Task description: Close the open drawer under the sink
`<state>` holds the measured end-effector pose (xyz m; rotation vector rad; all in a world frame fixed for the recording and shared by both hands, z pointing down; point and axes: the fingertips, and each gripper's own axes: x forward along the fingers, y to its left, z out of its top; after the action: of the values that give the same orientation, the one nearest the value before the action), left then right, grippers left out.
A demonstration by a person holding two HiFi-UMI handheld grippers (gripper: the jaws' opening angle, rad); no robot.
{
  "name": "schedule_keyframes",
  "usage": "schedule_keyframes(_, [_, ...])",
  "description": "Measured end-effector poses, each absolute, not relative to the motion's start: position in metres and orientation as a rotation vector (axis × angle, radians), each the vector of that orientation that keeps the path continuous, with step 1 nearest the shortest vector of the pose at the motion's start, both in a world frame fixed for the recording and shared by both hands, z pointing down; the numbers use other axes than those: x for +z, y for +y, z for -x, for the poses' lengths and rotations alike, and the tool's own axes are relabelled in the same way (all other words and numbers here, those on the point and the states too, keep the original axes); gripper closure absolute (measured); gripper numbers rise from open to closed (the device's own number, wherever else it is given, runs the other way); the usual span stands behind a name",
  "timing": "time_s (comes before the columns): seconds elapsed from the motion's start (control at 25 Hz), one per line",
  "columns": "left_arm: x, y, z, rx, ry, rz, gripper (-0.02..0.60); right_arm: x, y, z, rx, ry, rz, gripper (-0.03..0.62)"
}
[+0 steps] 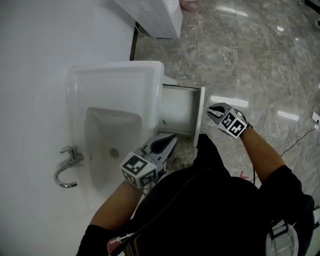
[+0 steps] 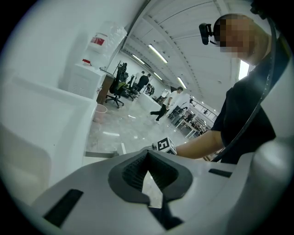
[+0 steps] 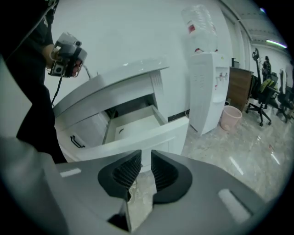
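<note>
The white drawer (image 1: pixel 179 110) stands pulled out to the right from under the white sink (image 1: pixel 112 100); its front panel (image 1: pixel 199 116) faces the floor side. In the right gripper view the drawer (image 3: pixel 135 123) looks empty and its front panel (image 3: pixel 138 137) lies just beyond my jaws. My right gripper (image 1: pixel 211 110) hovers right beside that panel's outer face, its jaws (image 3: pixel 145 155) open by a narrow gap with nothing between them. My left gripper (image 1: pixel 172 137) is at the drawer's near side below the sink edge, tips (image 2: pixel 147 153) touching, shut and empty.
A water dispenser (image 1: pixel 155 15) stands beyond the sink, with a pink bin (image 3: pixel 229 118) next to it. A lower drawer with a black handle (image 3: pixel 77 142) sits below the open one. A chrome tap (image 1: pixel 67 167) is at the sink's left. A cable (image 1: pixel 300 142) lies on the marble floor.
</note>
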<state>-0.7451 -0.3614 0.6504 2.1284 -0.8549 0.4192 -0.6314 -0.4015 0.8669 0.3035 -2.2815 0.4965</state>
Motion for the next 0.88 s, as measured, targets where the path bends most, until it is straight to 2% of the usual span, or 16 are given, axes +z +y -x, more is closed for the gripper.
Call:
schedule_keyframes(0.44, [0.685,-0.358,0.734,0.522,-0.827,-2.09,0.581,0.954,-0.359,0.643,0.399,-2.14,-0.124,0.499])
schedule_keyframes(0.88, [0.695,-0.357,0.737,0.496,-0.838,-2.06,0.581,0.974,-0.354,0.656,0.331,-2.136,-0.063,0.497])
